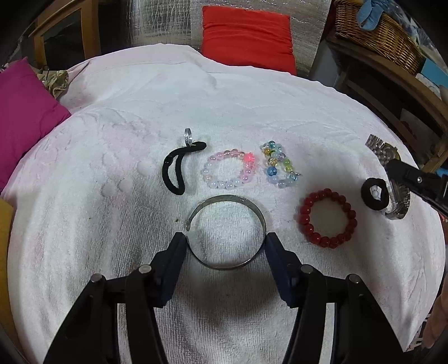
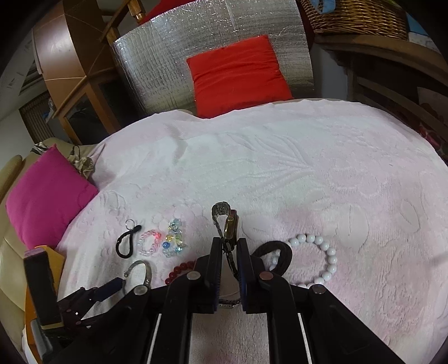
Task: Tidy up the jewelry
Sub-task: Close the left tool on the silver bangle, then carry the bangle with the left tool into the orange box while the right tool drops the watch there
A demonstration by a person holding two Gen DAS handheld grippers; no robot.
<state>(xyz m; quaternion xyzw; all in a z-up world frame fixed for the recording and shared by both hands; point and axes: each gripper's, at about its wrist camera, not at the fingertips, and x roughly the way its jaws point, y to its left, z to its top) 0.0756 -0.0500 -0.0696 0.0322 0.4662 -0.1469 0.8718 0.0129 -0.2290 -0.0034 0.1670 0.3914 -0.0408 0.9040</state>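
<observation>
Your right tongs (image 2: 229, 252) cover the lower run of the watch (image 2: 230, 224) band; where that band ends cannot be told. In the left wrist view the watch dial is hidden behind the black hair tie (image 1: 375, 193) and the tong tip. The white bead bracelet (image 2: 322, 257) is partly masked by the dark band (image 2: 275, 253) and the tong body. The red bead bracelet (image 2: 179, 273) shows only an arc. The wicker basket (image 2: 355, 16) is cut by the top edge.
</observation>
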